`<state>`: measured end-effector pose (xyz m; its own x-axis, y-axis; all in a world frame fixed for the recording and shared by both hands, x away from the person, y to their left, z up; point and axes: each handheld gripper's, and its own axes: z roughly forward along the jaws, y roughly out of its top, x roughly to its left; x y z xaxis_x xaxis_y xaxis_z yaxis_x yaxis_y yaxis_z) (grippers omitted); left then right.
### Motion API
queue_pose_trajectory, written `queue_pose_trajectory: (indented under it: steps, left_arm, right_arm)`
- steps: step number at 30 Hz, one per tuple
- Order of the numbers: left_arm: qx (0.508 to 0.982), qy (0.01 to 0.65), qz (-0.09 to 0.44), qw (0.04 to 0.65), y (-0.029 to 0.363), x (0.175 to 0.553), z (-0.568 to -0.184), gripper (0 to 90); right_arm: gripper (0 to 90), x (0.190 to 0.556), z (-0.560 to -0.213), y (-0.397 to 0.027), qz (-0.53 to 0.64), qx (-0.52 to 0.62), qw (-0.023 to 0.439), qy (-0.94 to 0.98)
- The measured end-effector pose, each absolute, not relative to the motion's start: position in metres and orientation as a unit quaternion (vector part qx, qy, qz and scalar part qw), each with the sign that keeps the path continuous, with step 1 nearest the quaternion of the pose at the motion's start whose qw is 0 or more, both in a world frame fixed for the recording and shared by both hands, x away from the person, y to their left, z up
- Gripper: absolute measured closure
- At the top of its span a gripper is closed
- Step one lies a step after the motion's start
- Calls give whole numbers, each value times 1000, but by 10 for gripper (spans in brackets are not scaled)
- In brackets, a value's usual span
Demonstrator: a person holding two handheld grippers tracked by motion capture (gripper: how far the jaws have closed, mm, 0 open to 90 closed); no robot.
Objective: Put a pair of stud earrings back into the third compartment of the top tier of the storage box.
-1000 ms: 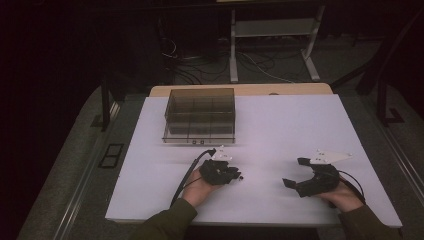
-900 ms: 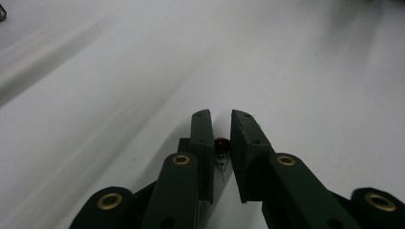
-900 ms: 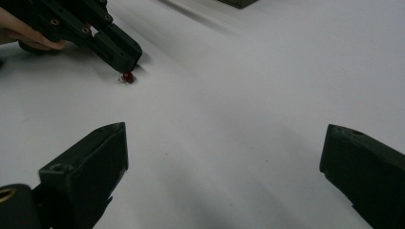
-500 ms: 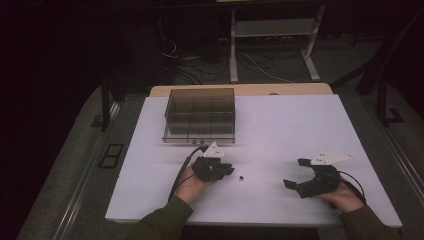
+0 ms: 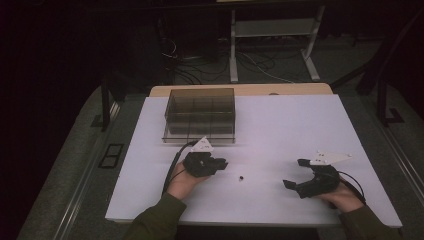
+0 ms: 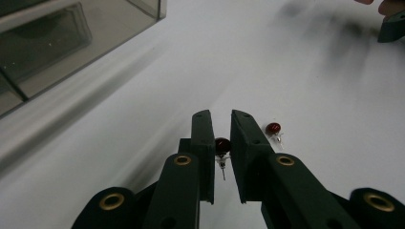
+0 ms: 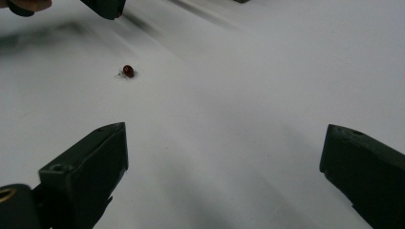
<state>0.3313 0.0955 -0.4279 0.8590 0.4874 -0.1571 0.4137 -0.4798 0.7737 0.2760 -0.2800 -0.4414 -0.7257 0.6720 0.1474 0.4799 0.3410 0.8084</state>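
- Held stud (image 6: 221, 146): a small earring with a dark red round bead and a thin metal pin. It sits between the jaws of the left gripper (image 6: 220, 125), bead up near the jaw tips, pin pointing down toward the gripper's body, clear of the table.
- Loose stud (image 6: 273, 129): the same kind, dark red bead with a short silvery pin. It lies on its side on the white table (image 5: 280, 125), just beside the left gripper's tips and well apart from the right gripper (image 5: 295, 174).
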Motion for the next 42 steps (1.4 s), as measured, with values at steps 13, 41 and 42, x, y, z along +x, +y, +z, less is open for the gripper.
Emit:
queue_pose_trajectory:
  steps: [13,41,42]
  left_arm:
    - [866,236,23,440,94,336,-410,794]
    - [855,216,43,469,99,369,-361,792]
    - [854,218,46,471,100,371,-359,792]
  right_arm:
    - [19,276,-440,-281,452,359,111,809]
    - [19,274,-440,-280,448,361,112,811]
    - [19,274,-440,-280,447,364,109,810]
